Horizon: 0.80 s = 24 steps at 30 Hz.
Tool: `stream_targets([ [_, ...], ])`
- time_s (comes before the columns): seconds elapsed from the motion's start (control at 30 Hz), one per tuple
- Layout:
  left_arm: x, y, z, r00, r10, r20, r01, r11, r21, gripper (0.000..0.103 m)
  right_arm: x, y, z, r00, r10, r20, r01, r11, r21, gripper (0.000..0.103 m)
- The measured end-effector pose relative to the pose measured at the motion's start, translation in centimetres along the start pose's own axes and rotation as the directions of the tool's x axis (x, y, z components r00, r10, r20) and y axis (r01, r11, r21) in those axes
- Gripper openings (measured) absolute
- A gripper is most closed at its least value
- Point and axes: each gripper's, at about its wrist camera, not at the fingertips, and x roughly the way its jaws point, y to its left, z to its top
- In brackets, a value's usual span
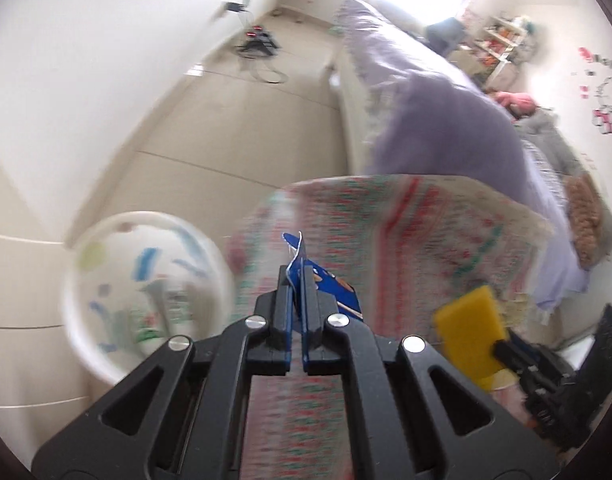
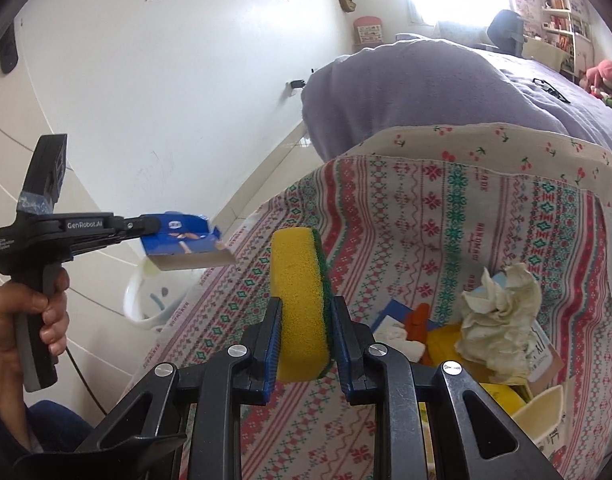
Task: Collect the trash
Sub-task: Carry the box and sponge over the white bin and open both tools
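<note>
My left gripper (image 1: 296,276) is shut on a flattened blue carton piece (image 1: 333,288), held in the air over the left edge of the patterned table; it also shows in the right wrist view (image 2: 186,242). A white bin (image 1: 146,292) with coloured scraps inside stands on the floor to its left and shows partly in the right wrist view (image 2: 146,304). My right gripper (image 2: 306,308) is shut on a yellow sponge with a green scouring side (image 2: 300,304), which also shows in the left wrist view (image 1: 471,332). A crumpled tissue (image 2: 499,320) lies on a pile of trash (image 2: 417,328) at the right.
The patterned tablecloth (image 2: 405,208) covers the table. A bed with a purple blanket (image 2: 445,92) stands behind it. Cables and a device (image 1: 258,46) lie on the tiled floor by the white wall. An open box (image 2: 541,408) sits at the lower right.
</note>
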Motion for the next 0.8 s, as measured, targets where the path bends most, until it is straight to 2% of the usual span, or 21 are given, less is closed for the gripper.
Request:
stream_targets([
  [0.1,-0.5,3.0,0.5,0.999,0.053,0.01,-0.053,0.998,-0.025,0.004,0.7,1.0,0.0,0.999,0.027,-0.019,-0.027,1.0,-0.006,0.025],
  [0.2,0.1,6.2,0.8,0.992,0.119,-0.029,-0.121,0.991,-0.064,0.004,1.3,2.1,0.1,0.998,0.061,-0.024,-0.061,0.998,-0.01,0.024],
  [0.27,0.9,7.8,0.7,0.98,0.186,-0.064,-0.191,0.979,-0.074,0.004,1.8,2.9,0.1,0.994,0.1,-0.031,-0.1,0.995,0.0,0.024],
  [0.33,1.7,8.5,0.5,0.971,0.219,-0.094,-0.226,0.972,-0.064,0.004,2.6,3.9,0.2,0.992,0.121,-0.035,-0.121,0.993,0.002,0.024],
  [0.47,2.5,8.8,0.2,0.957,0.262,-0.123,-0.268,0.963,-0.032,0.004,4.1,6.1,0.8,0.986,0.161,-0.037,-0.161,0.987,0.001,0.025],
  [0.63,3.0,9.6,0.2,0.95,0.275,-0.149,-0.283,0.959,-0.035,0.006,6.6,9.7,1.4,0.979,0.196,-0.052,-0.197,0.98,-0.02,0.025],
  [0.67,3.4,9.8,0.2,0.944,0.284,-0.167,-0.293,0.956,-0.03,0.014,7.0,10.3,1.4,0.977,0.205,-0.055,-0.206,0.978,-0.022,0.025],
  [0.7,3.8,10.1,0.1,0.937,0.294,-0.187,-0.304,0.952,-0.029,0.027,7.5,10.9,1.5,0.975,0.213,-0.058,-0.214,0.976,-0.024,0.025],
  [0.77,3.6,10.7,0.1,0.936,0.297,-0.186,-0.313,0.948,-0.058,0.037,8.7,12.3,2.0,0.973,0.221,-0.062,-0.223,0.974,-0.029,0.025],
  [0.8,3.2,11.0,0.2,0.94,0.29,-0.179,-0.307,0.948,-0.078,0.037,9.2,13.0,2.2,0.972,0.225,-0.063,-0.227,0.973,-0.033,0.025],
])
